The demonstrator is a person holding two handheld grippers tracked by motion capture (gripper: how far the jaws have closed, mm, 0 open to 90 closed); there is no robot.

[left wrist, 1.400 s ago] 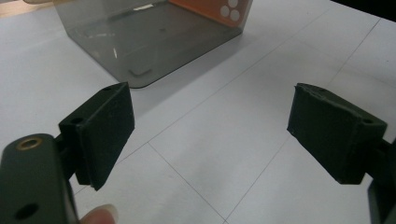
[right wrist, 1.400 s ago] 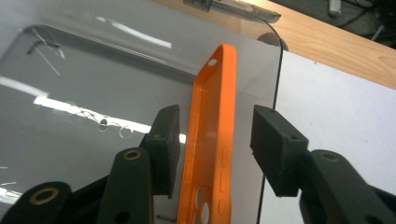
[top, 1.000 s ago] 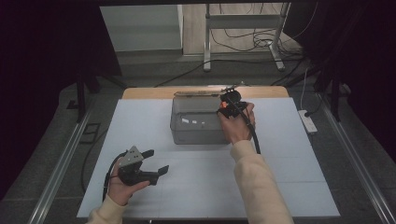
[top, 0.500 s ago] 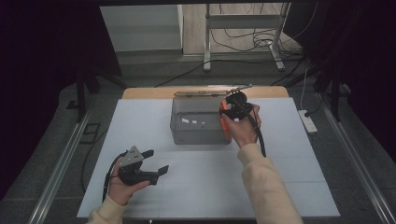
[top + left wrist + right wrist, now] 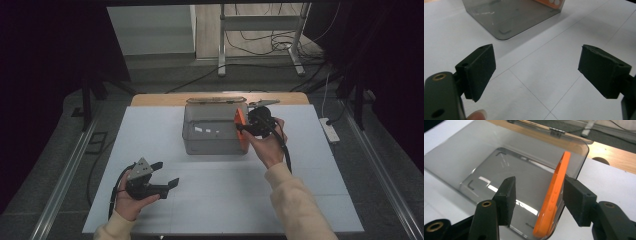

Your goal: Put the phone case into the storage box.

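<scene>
A box (image 5: pixel 214 131) stands on the table (image 5: pixel 310 200) toward its far edge, near the middle. A case (image 5: pixel 554 195) leans on edge inside the box, against its right wall. The right claw (image 5: pixel 539 195) is at that wall, one jaw either side of the case. The left claw (image 5: pixel 167 176) is well in front of the box, to its left, near the front edge.

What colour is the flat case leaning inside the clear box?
Orange, seen best in the right gripper view.

Grey box (image 5: pixel 212 131) on white table (image 5: pixel 225 200)
</scene>
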